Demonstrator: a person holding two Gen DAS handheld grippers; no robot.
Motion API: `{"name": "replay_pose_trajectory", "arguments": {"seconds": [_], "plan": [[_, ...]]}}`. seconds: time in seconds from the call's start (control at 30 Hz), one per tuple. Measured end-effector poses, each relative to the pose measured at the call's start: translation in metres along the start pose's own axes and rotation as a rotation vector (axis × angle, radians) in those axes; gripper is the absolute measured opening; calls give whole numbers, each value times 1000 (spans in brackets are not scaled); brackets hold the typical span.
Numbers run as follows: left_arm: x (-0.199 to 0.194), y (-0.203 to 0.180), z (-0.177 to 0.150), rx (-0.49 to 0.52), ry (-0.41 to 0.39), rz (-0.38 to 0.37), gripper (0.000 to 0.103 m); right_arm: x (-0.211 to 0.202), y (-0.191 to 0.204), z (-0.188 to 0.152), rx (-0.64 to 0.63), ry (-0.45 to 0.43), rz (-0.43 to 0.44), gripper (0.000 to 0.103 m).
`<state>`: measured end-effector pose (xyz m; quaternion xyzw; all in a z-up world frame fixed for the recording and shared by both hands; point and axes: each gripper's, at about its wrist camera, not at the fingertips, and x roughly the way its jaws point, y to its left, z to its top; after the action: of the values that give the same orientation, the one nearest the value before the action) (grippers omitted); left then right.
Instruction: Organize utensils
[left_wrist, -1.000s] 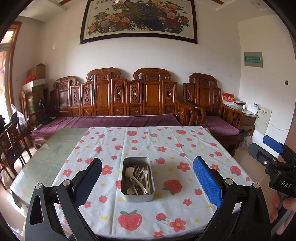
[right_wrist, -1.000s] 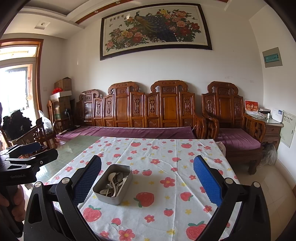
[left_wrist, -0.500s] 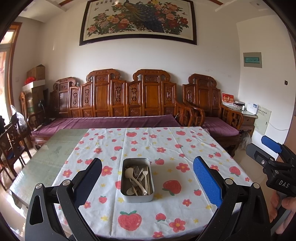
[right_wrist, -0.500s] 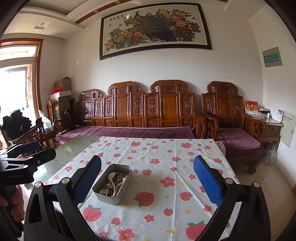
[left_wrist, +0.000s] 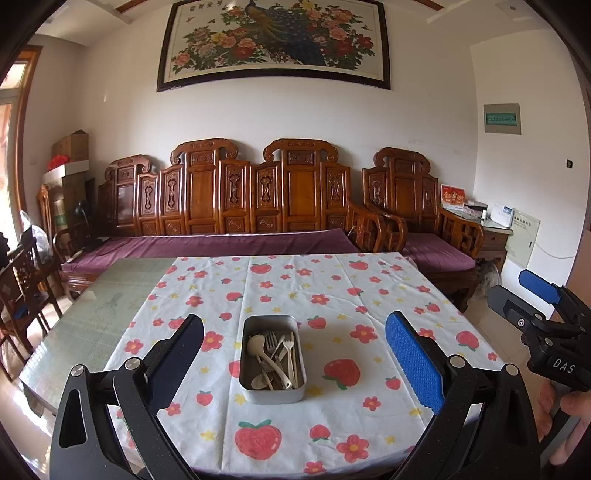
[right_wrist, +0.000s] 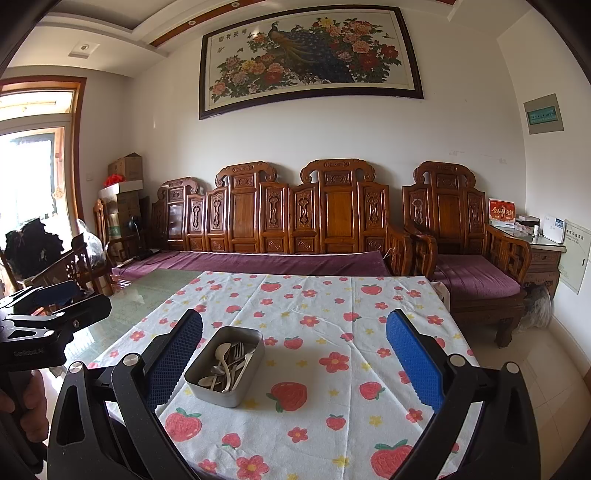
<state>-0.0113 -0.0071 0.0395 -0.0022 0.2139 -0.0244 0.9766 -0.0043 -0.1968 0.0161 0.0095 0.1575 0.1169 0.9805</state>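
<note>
Utensils (left_wrist: 274, 354), pale plastic spoons and forks mixed with metal ones, lie jumbled in a grey rectangular metal tin (left_wrist: 272, 391) on the strawberry-and-flower print white tablecloth (left_wrist: 332, 295), near the table's front edge, roughly mid-width. Left gripper (left_wrist: 293, 356), black frame with blue ribbed pads, jaws spread wide, holds nothing, tin centred between its fingers but farther out on the table. Right gripper (right_wrist: 293, 356) equally wide open, empty; in its view the tin (right_wrist: 225, 369) sits left of centre, close to the left finger. Left wrist view alone shows the right gripper's side at far right with a hand (left_wrist: 565, 413) on its handle. Right wrist view alone shows the left gripper's body at far left, plus a bright doorway (right_wrist: 29, 177). Bare green glass tabletop (left_wrist: 92, 314) along the left edge.
</note>
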Motion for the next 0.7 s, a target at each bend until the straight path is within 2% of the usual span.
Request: {"name": "replay_pose_trajectory", "arguments": {"seconds": [0.7], "plan": [[-3,-6,4,2,-10,-8,95,0,0,0,1,0,0,100]]}}
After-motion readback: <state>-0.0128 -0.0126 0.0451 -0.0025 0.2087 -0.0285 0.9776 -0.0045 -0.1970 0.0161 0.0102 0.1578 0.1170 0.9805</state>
